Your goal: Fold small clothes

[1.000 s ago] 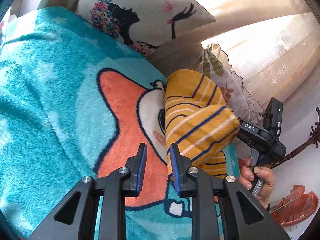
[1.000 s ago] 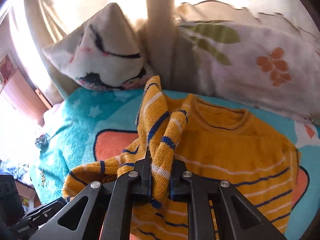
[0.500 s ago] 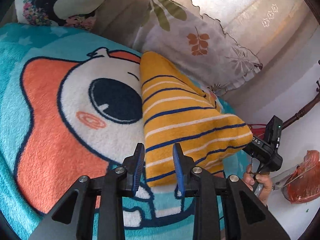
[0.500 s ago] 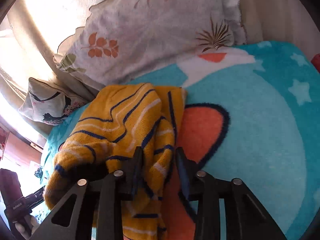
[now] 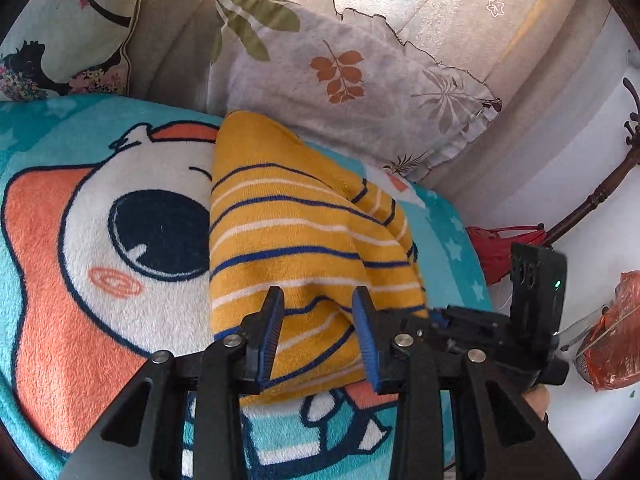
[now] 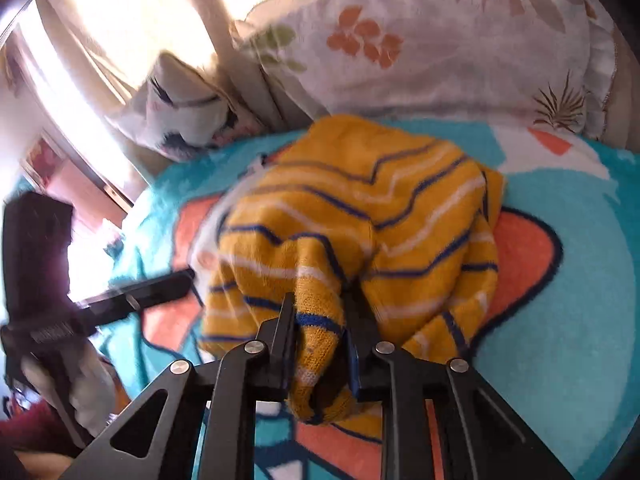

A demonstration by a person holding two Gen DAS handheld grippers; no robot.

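A small yellow sweater (image 5: pixel 296 240) with blue and white stripes lies folded over on a teal cartoon blanket (image 5: pixel 72 320). My left gripper (image 5: pixel 318 320) is open, its blue pads on either side of the sweater's near edge, not closed on it. My right gripper (image 6: pixel 320 320) has a bunched striped fold of the sweater (image 6: pixel 360 220) between its jaws; the jaws stand partly apart around the cloth. The right gripper also shows at the right of the left wrist view (image 5: pixel 500 328). The left gripper shows blurred at the left of the right wrist view (image 6: pixel 140 296).
A leaf-print pillow (image 5: pixel 352 80) and a printed cushion (image 5: pixel 52 32) lean against the back behind the blanket. Curtains (image 6: pixel 100 40) hang at the back. A red bag (image 5: pixel 612 340) and a dark wooden stand (image 5: pixel 592 200) are off the right edge.
My right gripper has carried the sweater fold across and down onto the garment. My left gripper has moved in over the sweater's near edge and opened wider.
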